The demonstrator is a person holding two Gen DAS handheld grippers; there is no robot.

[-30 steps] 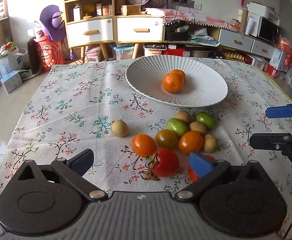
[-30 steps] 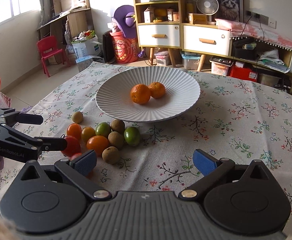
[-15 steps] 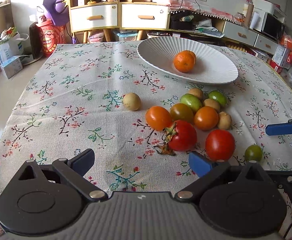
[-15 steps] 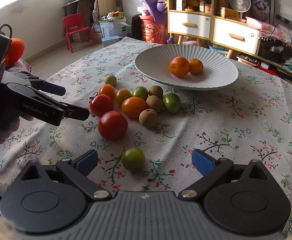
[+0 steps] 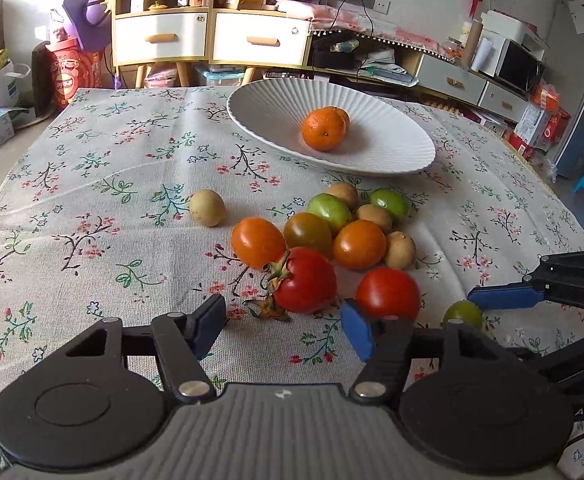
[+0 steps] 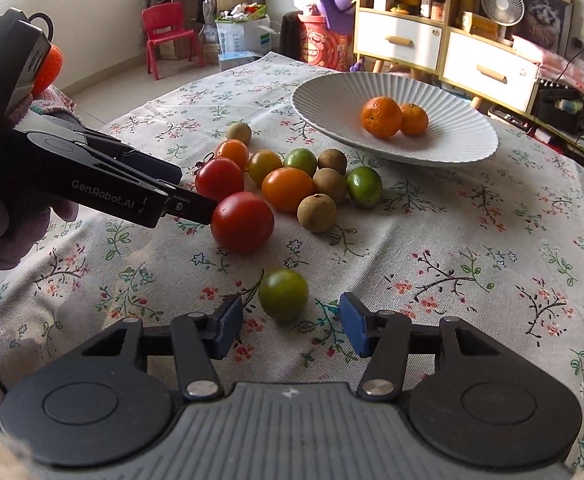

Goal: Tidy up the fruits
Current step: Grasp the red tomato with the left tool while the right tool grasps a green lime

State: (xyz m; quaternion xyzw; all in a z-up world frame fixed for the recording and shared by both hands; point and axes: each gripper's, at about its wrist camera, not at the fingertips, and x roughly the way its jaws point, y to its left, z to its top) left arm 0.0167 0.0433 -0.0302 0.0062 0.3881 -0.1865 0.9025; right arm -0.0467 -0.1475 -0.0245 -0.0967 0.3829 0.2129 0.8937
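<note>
A white ribbed plate [image 5: 392, 152] [image 6: 452, 148] holds two oranges [image 5: 323, 129] [image 6: 380, 117]. A cluster of tomatoes, green fruits and brown fruits [image 5: 344, 224] [image 6: 292, 176] lies in front of it. My left gripper [image 5: 283, 326] is open, just short of a stemmed red tomato [image 5: 306, 280], with a second red tomato [image 5: 388, 294] [image 6: 242, 222] by its right finger. My right gripper [image 6: 287, 322] is open, its fingers either side of a small green tomato [image 6: 283, 290] [image 5: 463, 314].
A lone pale brown fruit [image 5: 207, 207] [image 6: 238, 133] lies left of the cluster. The floral tablecloth [image 5: 111, 184] covers the table. Shelves, drawers and a red chair [image 6: 163, 32] stand beyond the table's far edge.
Both grippers have moved in closer to the fruit. The right gripper now flanks the green tomato. The left gripper has closed in on the red tomatoes.
</note>
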